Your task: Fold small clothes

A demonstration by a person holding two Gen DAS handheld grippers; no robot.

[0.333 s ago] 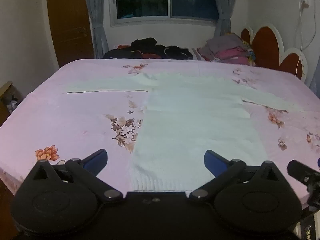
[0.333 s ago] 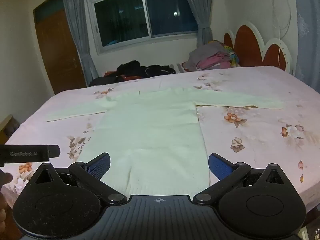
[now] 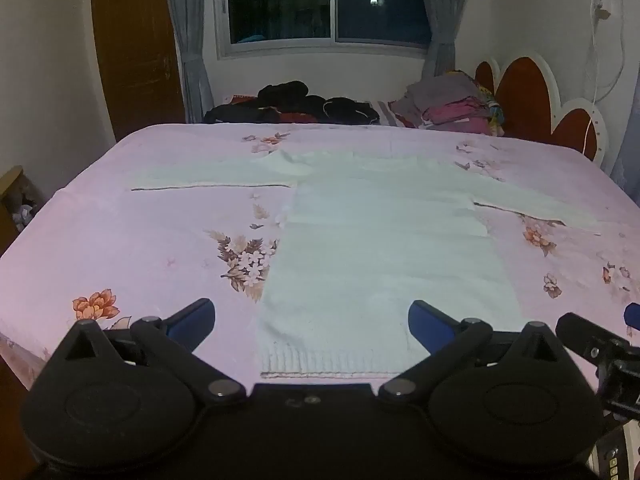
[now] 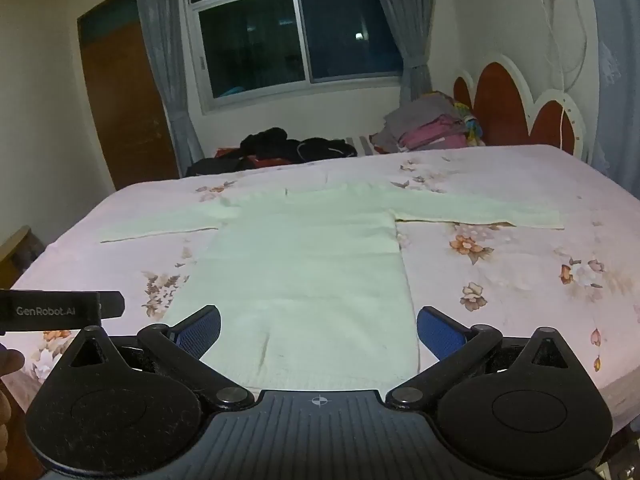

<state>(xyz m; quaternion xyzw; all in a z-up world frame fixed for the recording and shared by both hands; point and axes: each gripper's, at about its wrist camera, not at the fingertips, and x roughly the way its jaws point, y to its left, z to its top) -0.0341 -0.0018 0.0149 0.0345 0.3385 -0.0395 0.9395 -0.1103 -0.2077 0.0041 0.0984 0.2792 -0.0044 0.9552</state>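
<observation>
My left gripper [image 3: 310, 320] and right gripper [image 4: 318, 330] hover spread wide and empty at the bed's [image 3: 120, 248] near edge. The pale sweater [image 3: 384, 248] lies flat, sleeves outspread toward mid-bed, apparently wholly unfolded.

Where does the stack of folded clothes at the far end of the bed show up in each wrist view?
Left wrist view: the stack of folded clothes sits upper right of centre, just left of the headboard.
Right wrist view: the stack sits right of centre at mid-height, again left of the headboard.
Shared landmark: the window.
</observation>
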